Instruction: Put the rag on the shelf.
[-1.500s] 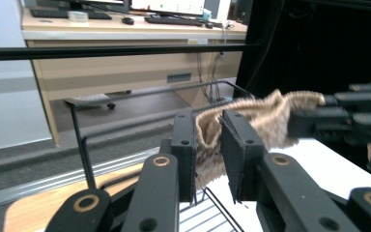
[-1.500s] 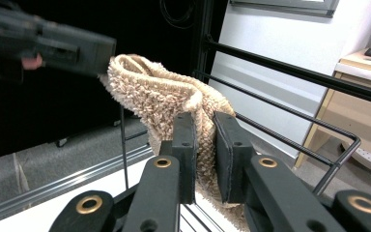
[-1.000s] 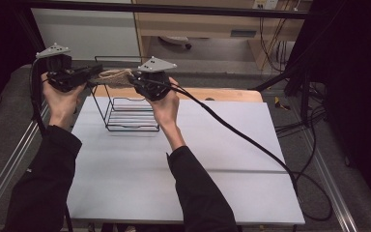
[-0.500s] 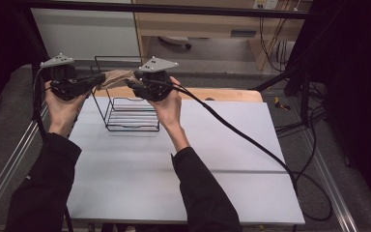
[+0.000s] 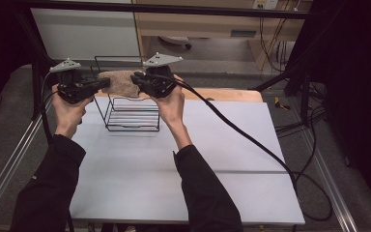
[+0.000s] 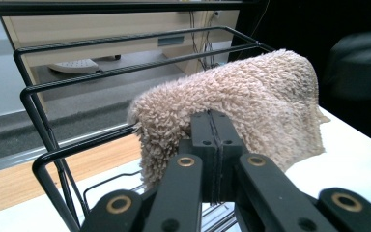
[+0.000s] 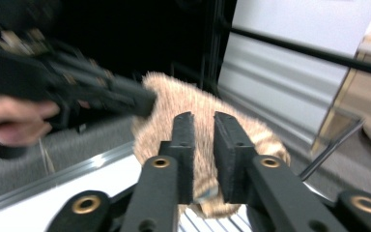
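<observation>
A tan fluffy towel is held in the air over the top of a black wire rack, at the level of its upper bars. In the left gripper view the towel is seen draped just past the fingers, which are pressed together with an edge of the cloth pinched between them; the left gripper is therefore clamped on the towel's left end. The right gripper is met at the towel's right end. In the right gripper view, which is blurred, its fingers are parted by a narrow gap, with the towel seen through and beyond that gap; whether cloth is touched cannot be told. The rack is stood on the white desk, near its far left part. Compared with half a second ago, both hands have been brought slightly closer together and the towel is now bunched between the two grippers above the rack.
</observation>
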Action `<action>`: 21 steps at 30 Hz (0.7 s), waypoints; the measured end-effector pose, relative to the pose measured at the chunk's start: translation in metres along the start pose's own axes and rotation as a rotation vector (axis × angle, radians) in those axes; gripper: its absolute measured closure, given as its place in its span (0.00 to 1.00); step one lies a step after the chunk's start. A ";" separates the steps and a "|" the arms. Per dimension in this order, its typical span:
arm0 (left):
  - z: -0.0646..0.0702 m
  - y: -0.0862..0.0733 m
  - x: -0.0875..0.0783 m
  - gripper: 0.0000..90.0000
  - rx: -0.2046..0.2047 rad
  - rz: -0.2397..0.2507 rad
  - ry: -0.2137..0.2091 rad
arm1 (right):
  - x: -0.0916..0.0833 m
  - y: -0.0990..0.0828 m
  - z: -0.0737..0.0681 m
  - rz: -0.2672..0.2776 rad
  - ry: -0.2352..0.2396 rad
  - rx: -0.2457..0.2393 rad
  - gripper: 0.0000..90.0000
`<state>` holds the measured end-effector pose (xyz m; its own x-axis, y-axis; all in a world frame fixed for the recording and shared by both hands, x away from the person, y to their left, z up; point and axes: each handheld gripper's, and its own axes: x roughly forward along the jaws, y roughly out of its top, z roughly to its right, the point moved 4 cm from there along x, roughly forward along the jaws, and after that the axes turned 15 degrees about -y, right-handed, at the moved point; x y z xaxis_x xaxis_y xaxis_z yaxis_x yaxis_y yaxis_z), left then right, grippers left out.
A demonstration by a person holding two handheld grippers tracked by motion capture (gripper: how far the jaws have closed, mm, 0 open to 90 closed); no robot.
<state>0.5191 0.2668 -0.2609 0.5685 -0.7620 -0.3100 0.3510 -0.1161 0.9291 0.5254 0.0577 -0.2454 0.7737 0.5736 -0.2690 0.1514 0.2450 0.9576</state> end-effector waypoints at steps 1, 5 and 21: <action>0.000 0.000 0.000 0.99 0.003 -0.001 0.001 | 0.003 -0.003 0.000 -0.005 -0.004 0.001 0.93; 0.000 -0.004 0.000 0.99 0.006 -0.006 0.003 | 0.011 -0.014 0.000 -0.029 -0.025 0.007 0.95; 0.011 -0.013 -0.017 0.82 0.012 -0.012 0.007 | -0.018 -0.011 0.007 0.000 0.015 0.045 0.63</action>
<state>0.4969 0.2746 -0.2650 0.5693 -0.7562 -0.3227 0.3493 -0.1330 0.9275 0.5144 0.0396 -0.2504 0.7644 0.5855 -0.2698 0.1789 0.2093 0.9613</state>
